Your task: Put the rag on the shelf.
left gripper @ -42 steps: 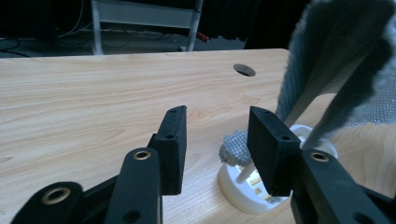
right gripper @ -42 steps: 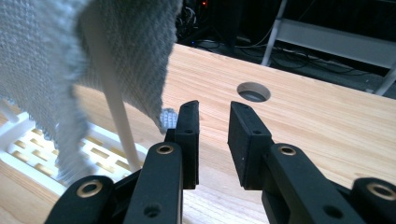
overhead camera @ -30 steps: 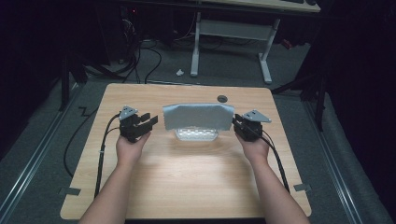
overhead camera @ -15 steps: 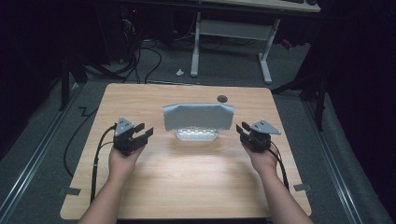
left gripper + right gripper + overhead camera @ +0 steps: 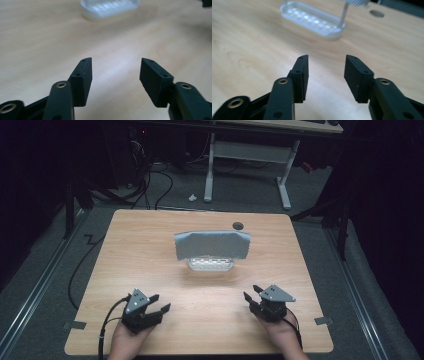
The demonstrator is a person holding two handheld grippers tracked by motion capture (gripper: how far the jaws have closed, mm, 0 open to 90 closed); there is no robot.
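Wood-grain table [image 5: 150, 250] carries a clear plastic rack [image 5: 210, 264] near its middle, toward the far side, with a grey cloth [image 5: 212, 244] draped over its upper part so that the pale, gridded base shows below the cloth's lower edge. A small dark round hole [image 5: 238, 225] sits in the tabletop just beyond the cloth, toward the far edge. In the high view the left gripper [image 5: 159, 304] is held over the near left part of the table, well apart from the rack, with a hand [image 5: 131, 343] behind it and a black cable [image 5: 106, 330] trailing back over the table's near edge. The right gripper [image 5: 252, 293] is held over the near right part, also well apart from the rack, topped by a grey three-cornered plate [image 5: 276, 293]. In the left gripper view its two black fingers [image 5: 83, 75] stand wide apart with bare wood between them and nothing held; the rack's base [image 5: 110, 7] lies far ahead at the top of that view. In the right gripper view its fingers [image 5: 301, 73] are likewise spread with a clear gap and hold nothing; the rack's gridded base [image 5: 312, 20] lies ahead and a little to the left, one clear upright [image 5: 344, 15] rising from it, and the hole [image 5: 376, 13] is beyond. Grey floor [image 5: 45, 270], cables and a white-legged desk frame [image 5: 250, 155] lie past the table.
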